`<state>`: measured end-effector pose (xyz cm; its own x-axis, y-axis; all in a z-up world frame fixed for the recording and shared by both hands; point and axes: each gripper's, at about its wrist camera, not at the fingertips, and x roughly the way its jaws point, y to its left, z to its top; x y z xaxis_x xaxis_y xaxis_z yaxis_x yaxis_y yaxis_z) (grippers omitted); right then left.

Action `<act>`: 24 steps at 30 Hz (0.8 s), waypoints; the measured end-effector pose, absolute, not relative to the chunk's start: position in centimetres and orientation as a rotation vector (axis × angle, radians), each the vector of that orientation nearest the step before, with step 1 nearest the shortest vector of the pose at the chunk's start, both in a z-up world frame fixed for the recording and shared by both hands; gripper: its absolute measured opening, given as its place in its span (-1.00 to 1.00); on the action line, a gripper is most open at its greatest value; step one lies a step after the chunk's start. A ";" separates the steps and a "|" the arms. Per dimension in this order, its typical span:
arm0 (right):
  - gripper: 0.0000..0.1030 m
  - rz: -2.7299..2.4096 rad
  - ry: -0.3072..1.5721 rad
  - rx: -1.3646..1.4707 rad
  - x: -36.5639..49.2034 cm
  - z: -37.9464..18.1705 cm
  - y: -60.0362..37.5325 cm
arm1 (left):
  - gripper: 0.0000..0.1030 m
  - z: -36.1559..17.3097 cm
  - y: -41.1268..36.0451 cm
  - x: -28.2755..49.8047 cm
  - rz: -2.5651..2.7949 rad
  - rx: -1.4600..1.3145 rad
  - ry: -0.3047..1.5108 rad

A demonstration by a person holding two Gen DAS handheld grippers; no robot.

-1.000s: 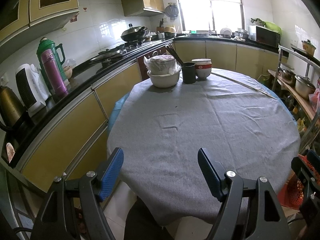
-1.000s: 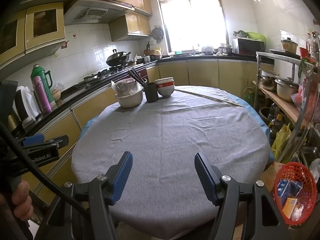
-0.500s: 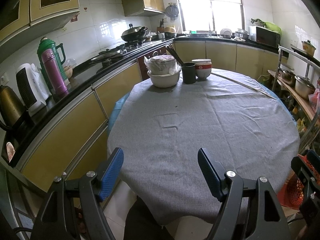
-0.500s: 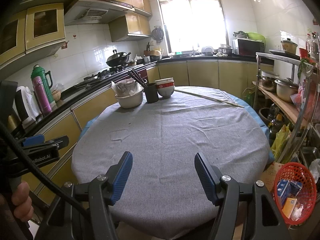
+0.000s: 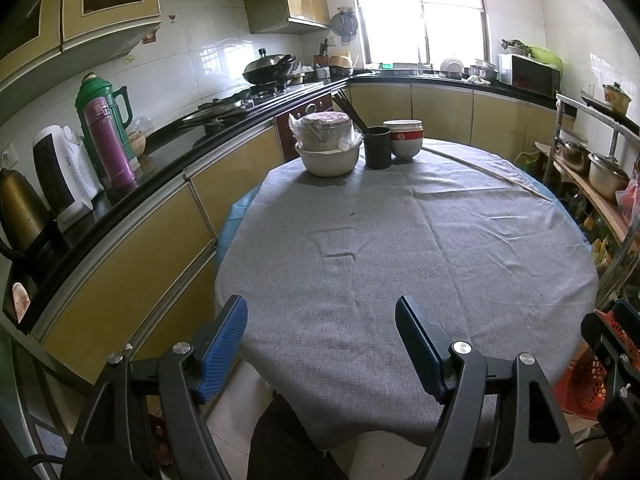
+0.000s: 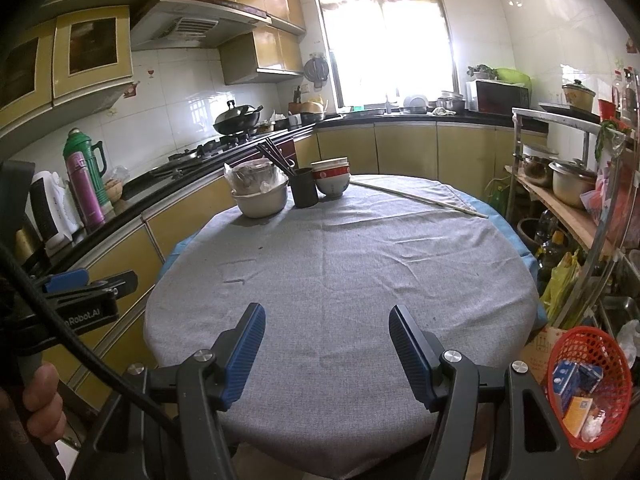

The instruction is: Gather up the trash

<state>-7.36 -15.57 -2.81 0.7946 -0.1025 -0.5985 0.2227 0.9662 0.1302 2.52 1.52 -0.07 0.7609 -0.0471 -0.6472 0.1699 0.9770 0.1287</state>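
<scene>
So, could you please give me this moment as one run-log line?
left gripper: open, empty | right gripper: open, empty | both over table edge | red basket: holds trash, right of table

Kitchen, daylight from a bright window (image 6: 386,36) on the far wall; glass blown out to white. White glossy wall tiles (image 5: 200,60). Yellow upper cabinets (image 6: 92,46) and a range hood (image 6: 188,26) on the left. Black L-shaped counter (image 5: 168,144) over yellow base cabinets (image 5: 132,256), running along the left and far walls. Round tabletop under a wrinkled grey cloth (image 6: 340,276), blue underlayer showing at its edges. Metal-framed shelf rack (image 6: 560,200) on the right. Pale floor tiles (image 5: 228,412) below the tabletop's near edge.
</scene>
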 end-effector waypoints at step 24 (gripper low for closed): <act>0.33 -0.171 0.623 0.179 -7.1 -2.5 -15.1 | 0.50 0.1 1.5 2.3 -0.115 0.182 0.694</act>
